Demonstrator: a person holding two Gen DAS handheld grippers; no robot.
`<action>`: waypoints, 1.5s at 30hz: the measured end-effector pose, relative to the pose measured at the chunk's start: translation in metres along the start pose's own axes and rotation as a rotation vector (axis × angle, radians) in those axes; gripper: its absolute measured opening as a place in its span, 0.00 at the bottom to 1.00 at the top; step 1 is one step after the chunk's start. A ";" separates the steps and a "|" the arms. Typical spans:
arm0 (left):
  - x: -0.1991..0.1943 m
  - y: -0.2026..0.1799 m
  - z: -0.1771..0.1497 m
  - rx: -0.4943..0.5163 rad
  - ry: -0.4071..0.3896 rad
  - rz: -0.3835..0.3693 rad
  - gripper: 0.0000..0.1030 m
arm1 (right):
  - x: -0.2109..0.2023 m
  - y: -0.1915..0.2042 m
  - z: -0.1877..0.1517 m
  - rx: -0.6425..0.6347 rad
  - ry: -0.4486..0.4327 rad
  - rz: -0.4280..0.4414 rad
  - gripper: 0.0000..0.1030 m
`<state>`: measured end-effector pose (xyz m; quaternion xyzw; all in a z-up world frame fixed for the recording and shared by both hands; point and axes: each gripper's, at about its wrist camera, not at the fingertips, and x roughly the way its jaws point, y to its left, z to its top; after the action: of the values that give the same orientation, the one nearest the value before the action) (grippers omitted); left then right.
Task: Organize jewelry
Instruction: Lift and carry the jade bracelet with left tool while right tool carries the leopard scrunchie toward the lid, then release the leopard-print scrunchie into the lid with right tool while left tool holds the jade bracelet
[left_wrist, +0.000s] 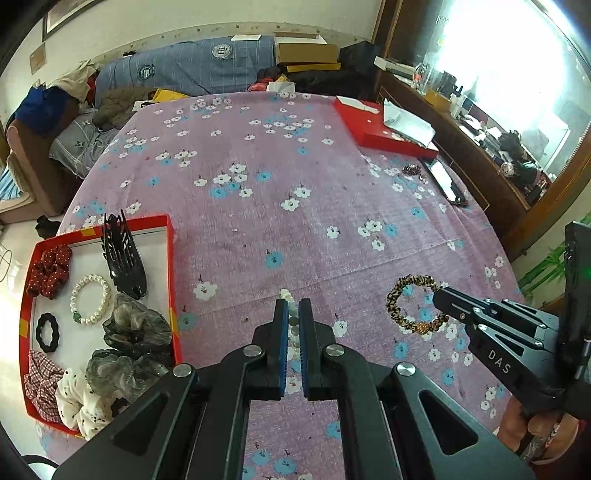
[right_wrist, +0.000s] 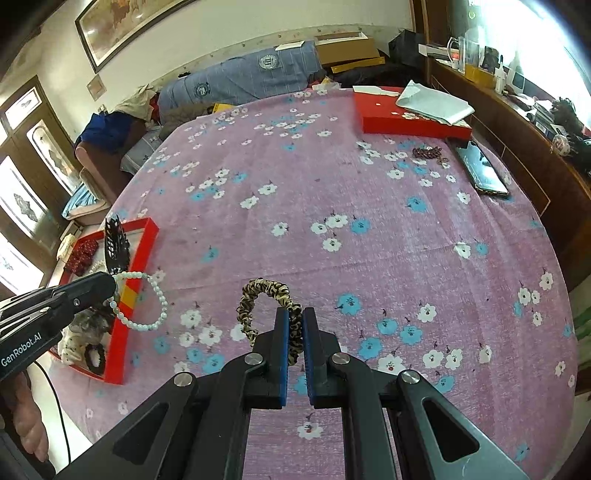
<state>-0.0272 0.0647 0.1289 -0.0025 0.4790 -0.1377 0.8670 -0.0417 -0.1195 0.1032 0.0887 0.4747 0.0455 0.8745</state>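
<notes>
My left gripper (left_wrist: 293, 306) is shut on a white pearl bracelet (left_wrist: 291, 325); in the right wrist view the bracelet (right_wrist: 147, 299) hangs from it above the table, beside the red tray's near edge. My right gripper (right_wrist: 294, 314) is shut on a leopard-print scrunchie (right_wrist: 258, 299), which also shows in the left wrist view (left_wrist: 410, 306). The red tray (left_wrist: 171, 266) at the left holds a black claw clip (left_wrist: 123, 254), another pearl bracelet (left_wrist: 90, 299), a red dotted scrunchie (left_wrist: 50, 269), a black hair tie (left_wrist: 48, 330) and several fabric scrunchies.
The table carries a pink floral cloth (left_wrist: 277, 177). A red box lid (right_wrist: 410, 118) with white paper lies at the far right. A dark beaded bracelet (right_wrist: 426, 152) and a phone (right_wrist: 484, 170) lie near it. A sofa with clutter stands behind.
</notes>
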 end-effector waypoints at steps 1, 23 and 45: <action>-0.003 0.002 0.000 -0.003 -0.004 -0.004 0.05 | -0.001 0.002 0.001 0.000 -0.002 0.002 0.08; -0.084 0.100 0.000 -0.141 -0.115 0.038 0.05 | -0.008 0.077 0.015 -0.061 -0.046 0.129 0.08; -0.106 0.183 -0.025 -0.218 -0.115 0.127 0.05 | -0.007 0.153 0.016 -0.152 -0.043 0.192 0.08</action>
<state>-0.0574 0.2696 0.1784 -0.0743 0.4400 -0.0292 0.8944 -0.0309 0.0279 0.1477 0.0683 0.4402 0.1626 0.8804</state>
